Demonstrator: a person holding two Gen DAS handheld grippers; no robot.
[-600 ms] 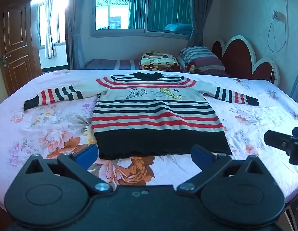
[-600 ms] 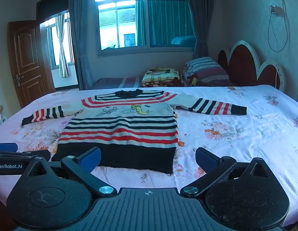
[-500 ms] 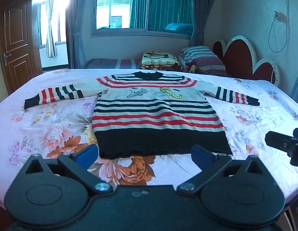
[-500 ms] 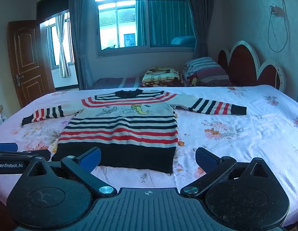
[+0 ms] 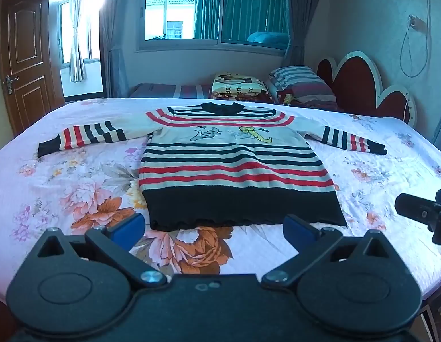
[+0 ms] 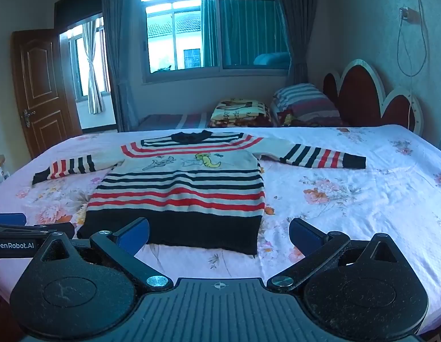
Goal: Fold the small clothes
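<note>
On the bed: a small striped sweater (image 5: 237, 168) lies flat and face up on the flowered sheet (image 5: 77, 188), collar toward the pillows (image 5: 303, 82), both sleeves stretched straight out to the sides.
Since half a second ago: hardly anything differs; the sweater keeps the same spread shape and both grippers hang where they were, jaws as wide as before.
Left gripper (image 5: 214, 225): jaws spread wide with nothing between them, poised just short of the black hem, its blue pads (image 5: 129, 226) lined up near the hem's two corners.
Right gripper (image 6: 219, 232): jaws likewise wide apart and holding nothing, off toward the hem's right corner; its left pad (image 6: 134, 232) overlaps the black band in the picture, though whether it touches the knit I cannot tell.
Each other: each gripper shows at the edge of the other's view, side by side and apart.
Hem edge: nearest the grippers, a little wavy, with bare sheet in front of it.
Sleeve ends: both black cuffs stop well short of the mattress sides.
Open room: wide bare sheet to the sweater's right, a narrower stretch to its left, and a strip between collar and pillows.
Beyond the bed: headboard (image 6: 368, 97) on the right, window (image 6: 209, 34) behind, wooden door (image 6: 40, 85) on the left.
</note>
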